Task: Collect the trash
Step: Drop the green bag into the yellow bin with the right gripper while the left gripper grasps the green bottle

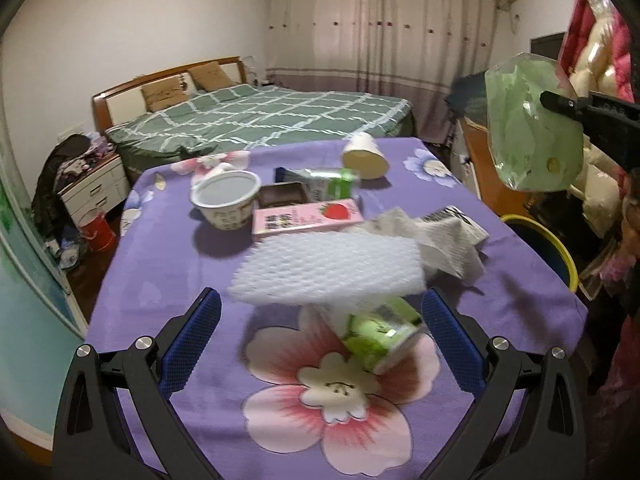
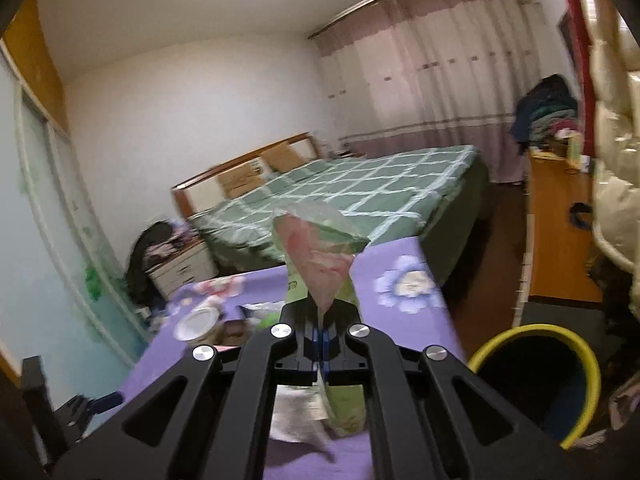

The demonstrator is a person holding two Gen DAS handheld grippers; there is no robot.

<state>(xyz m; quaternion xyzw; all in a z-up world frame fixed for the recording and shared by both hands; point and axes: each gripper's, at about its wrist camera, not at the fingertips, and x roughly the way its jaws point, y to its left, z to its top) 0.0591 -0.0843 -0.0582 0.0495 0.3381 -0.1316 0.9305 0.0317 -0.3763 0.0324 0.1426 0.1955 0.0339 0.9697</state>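
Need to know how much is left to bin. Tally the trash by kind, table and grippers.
Cups and tubs: 3, white tub, toppled paper cup, green cup
Cartons and boxes: 3
Foam net sheet: 1
Crumpled paper: 1
Green plastic wrapper: 1
Total: 9

The left gripper [image 1: 320, 316] hangs over a purple flowered table [image 1: 168, 264], jaws wide apart, a white foam net [image 1: 328, 270] and green cup [image 1: 380, 332] between them. At right, the right gripper [image 1: 560, 106] pinches a green wrapper [image 1: 528, 132] above a yellow-rimmed bin [image 1: 556, 252].

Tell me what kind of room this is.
A bedroom, most likely: a bed with a green checked cover, a bedside cabinet, and long curtains behind the trash-strewn table.
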